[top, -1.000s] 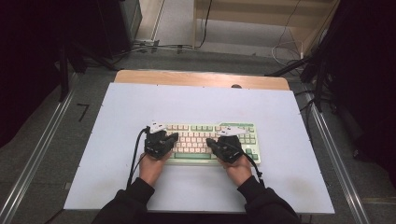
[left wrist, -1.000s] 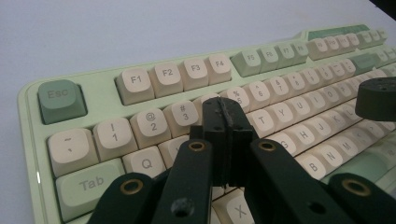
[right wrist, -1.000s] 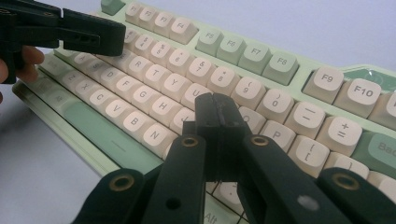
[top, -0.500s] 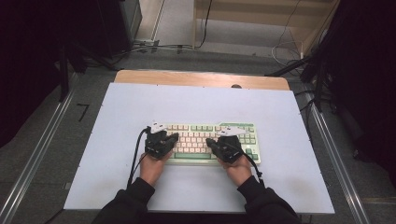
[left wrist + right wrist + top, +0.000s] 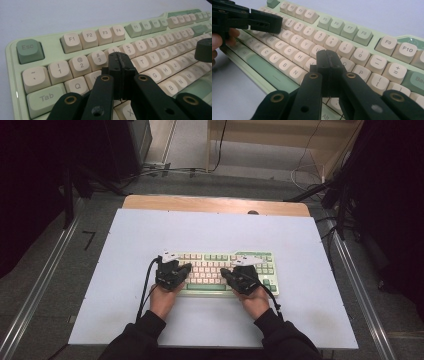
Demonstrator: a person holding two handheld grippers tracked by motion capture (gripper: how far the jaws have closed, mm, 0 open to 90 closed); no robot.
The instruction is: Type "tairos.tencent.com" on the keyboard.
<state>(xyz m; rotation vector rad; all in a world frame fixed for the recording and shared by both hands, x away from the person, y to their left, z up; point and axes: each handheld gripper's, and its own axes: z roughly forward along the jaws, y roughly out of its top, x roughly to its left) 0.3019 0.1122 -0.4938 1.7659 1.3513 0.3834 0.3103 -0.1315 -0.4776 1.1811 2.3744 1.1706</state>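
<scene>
Here both claws are clenched with nothing between the jaws. The left gripper [image 5: 119,65] hovers over the keyboard [image 5: 50,48], its tips just above the keys near E and R, with the Esc key far off to its left. The right gripper [image 5: 327,62] hangs above the keys around J and K, the space bar at its left.

Left gripper [image 5: 186,268] and right gripper [image 5: 226,272] are being held low and side by side, jaws being kept pressed together, tips being angled toward each other.
</scene>
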